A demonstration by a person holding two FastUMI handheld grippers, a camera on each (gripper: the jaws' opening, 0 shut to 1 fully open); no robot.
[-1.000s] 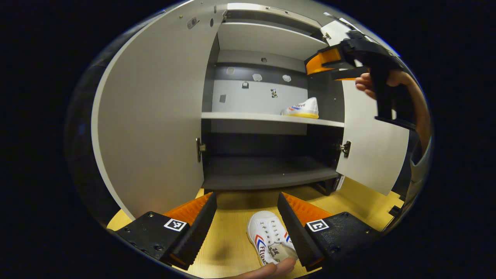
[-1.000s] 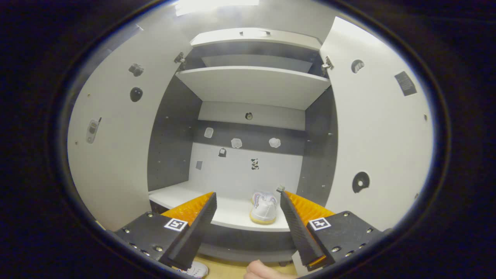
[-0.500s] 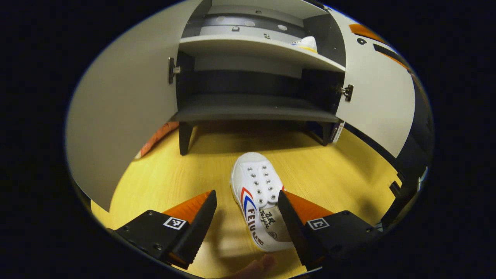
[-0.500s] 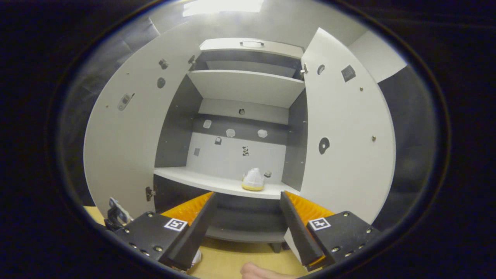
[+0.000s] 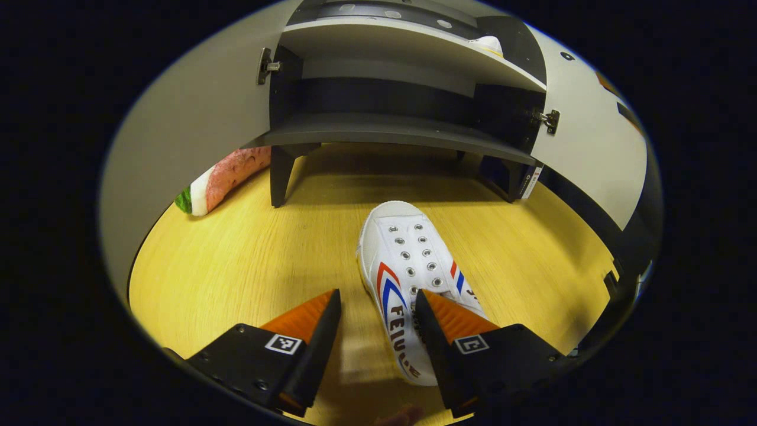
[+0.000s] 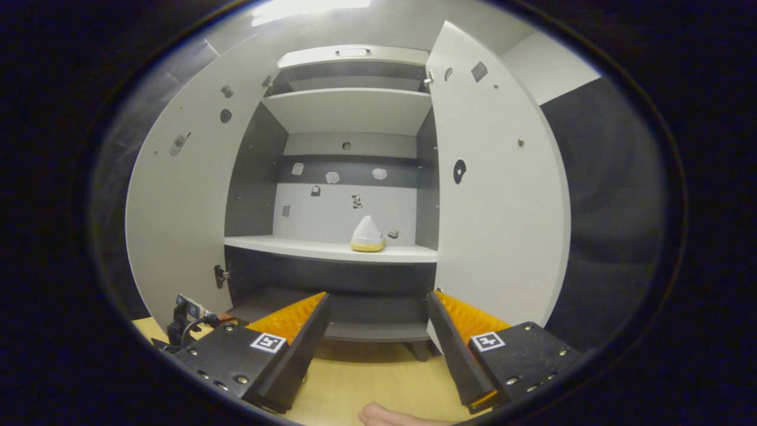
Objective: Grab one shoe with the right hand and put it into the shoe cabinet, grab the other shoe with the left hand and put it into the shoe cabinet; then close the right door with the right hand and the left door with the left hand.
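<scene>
Left hand-held gripper [image 5: 375, 310] dropped lower, jaws wide, now straddling side of second shoe [image 5: 414, 284] on table [image 5: 248, 266]. Right hand-held gripper [image 6: 378, 316] backed off, wide, empty; first shoe [image 6: 367, 234] sits on cabinet shelf [image 6: 331, 249]. Grab looks next.

- shoe [image 5: 414, 278], centre of left gripper view: white canvas-like cloth, metal eyelets
- floor [image 5: 248, 260]: light wood-grain, slight sheen
- cabinet doors [image 6: 502, 207]: smooth matt white panels
- hinge [image 5: 266, 65], upper left: shiny metal
- finger pads [image 5: 455, 316]: ridged
</scene>
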